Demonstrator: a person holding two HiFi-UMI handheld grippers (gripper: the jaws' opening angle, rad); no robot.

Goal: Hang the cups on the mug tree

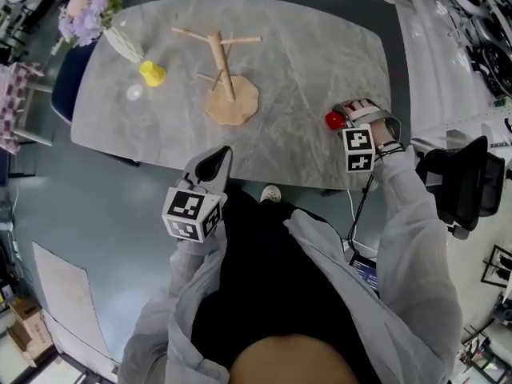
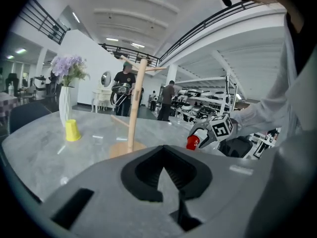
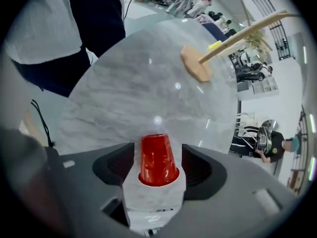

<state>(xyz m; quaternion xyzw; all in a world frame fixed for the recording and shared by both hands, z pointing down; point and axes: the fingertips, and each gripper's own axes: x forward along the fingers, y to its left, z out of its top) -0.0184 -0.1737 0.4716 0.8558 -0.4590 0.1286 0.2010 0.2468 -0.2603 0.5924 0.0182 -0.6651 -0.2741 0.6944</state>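
The wooden mug tree (image 1: 225,64) stands mid-table on its round base, with bare pegs. A yellow cup (image 1: 152,73) sits upside down to its left. A red cup (image 1: 334,121) rests on the marble table (image 1: 304,46) near the right front edge. In the right gripper view, the red cup (image 3: 157,157) lies between the jaws of my right gripper (image 3: 158,150), wide end toward the camera. A narrow gap shows on each side, so the gripper is open. My left gripper (image 1: 216,162) hovers at the table's front edge, shut and holding nothing. The left gripper view shows the mug tree (image 2: 134,108) ahead.
A white vase of flowers (image 1: 120,42) stands at the table's back left beside the yellow cup, with a small clear object (image 1: 134,93) in front of it. A black chair (image 1: 468,184) is at the right, off the table. People stand far behind in the left gripper view.
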